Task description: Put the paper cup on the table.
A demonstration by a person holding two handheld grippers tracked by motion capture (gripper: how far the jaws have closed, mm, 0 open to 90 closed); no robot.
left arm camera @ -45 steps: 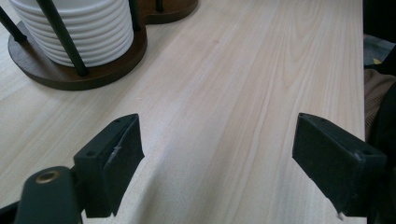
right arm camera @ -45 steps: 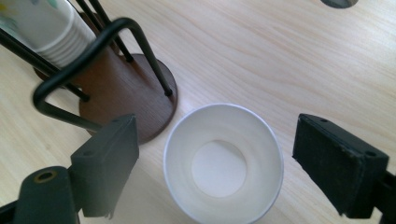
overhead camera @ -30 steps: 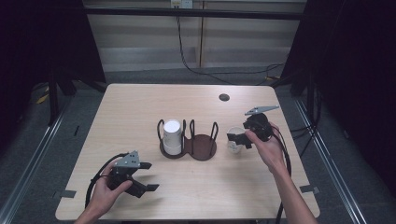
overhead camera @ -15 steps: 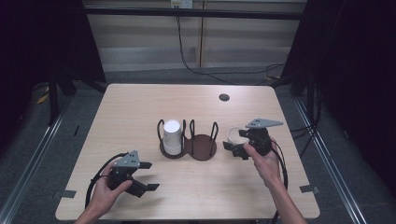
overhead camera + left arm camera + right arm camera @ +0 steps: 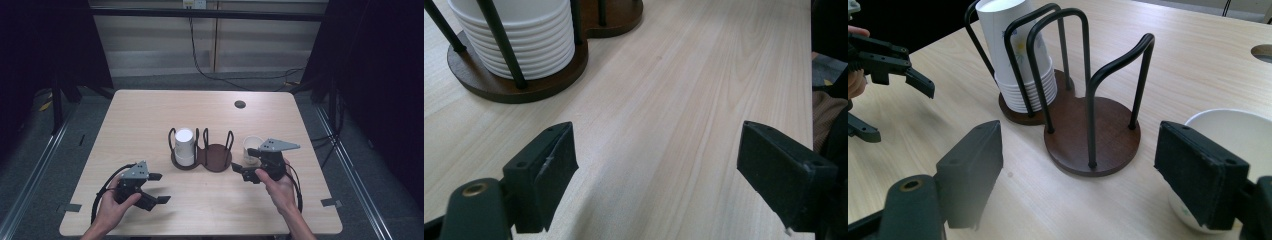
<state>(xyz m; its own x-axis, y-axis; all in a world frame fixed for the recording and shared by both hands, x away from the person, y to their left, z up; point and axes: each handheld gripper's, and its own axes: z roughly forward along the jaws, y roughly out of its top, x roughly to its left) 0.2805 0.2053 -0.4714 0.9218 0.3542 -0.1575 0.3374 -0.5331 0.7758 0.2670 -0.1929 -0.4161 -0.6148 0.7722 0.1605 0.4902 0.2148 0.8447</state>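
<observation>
Cups are the business at this table, where you work a two-bay wire cup holder (image 5: 202,152) standing mid-table. Your right gripper (image 5: 246,164) sits low at the holder's right side, just beside a single upright paper cup (image 5: 251,148) that stands on the wooden table (image 5: 150,115) outside the rack. In the right gripper view one black jaw stands in front of that cup's near wall (image 5: 1248,132) and the other hangs over bare wood, so the cup is beside the jaws rather than between them; they have just been closing yet remain parted with nothing between the pads, likely narrowing toward a cup-sized grasp. The empty bay (image 5: 1095,137) lies straight ahead of that camera, its round brown base bare between the black hoops, which reads as the spot kept free for the loose cup. The other bay holds a stack of white cups (image 5: 184,146), nested upside down and fenced by the hoops so that it cannot topple. Your left gripper (image 5: 159,188) rests near the table's front left, well apart from the rack, jaws spread wide and empty over bare wood in the left gripper view, apparently parked clear of the right hand's work. A dark round hole (image 5: 240,104) marks the far side of the tabletop.
</observation>
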